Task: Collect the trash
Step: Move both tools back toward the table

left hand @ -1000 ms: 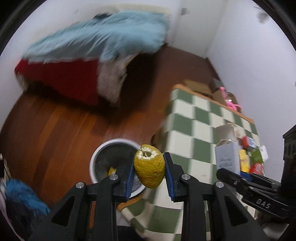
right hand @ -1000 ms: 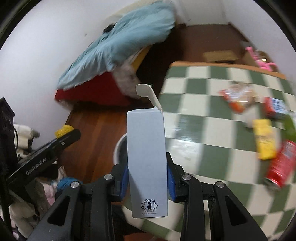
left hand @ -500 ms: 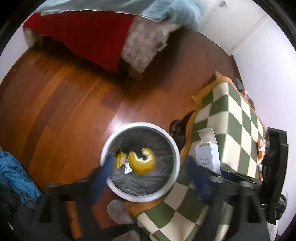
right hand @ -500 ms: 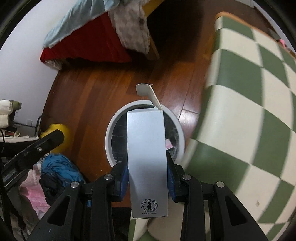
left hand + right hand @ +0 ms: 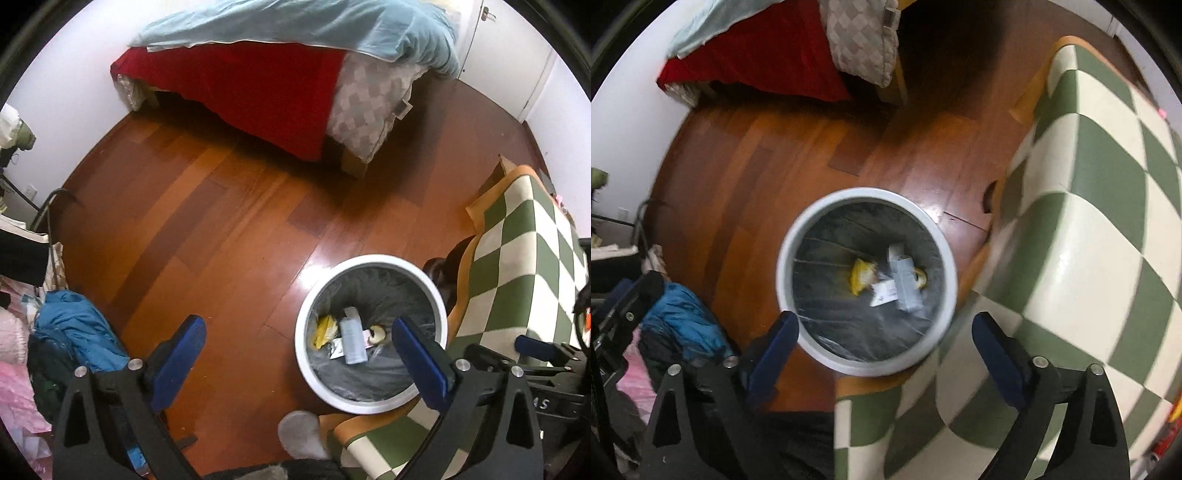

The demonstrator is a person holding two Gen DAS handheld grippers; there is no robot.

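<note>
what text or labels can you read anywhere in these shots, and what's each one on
"AS": white letters on the black body of the right gripper, seen at the left camera's right edge; the start of the word is cut off.
Carton in the bin: any print is too blurred to read.
White paper scrap beside the carton: dark marks, too small to read.
Nothing else bears readable text.

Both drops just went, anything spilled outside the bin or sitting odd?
Nothing spilled. The grey carton and yellow peel pieces lie inside the round white bin with the dark liner, none on the wooden floor. Left gripper and right gripper are open, empty.
</note>
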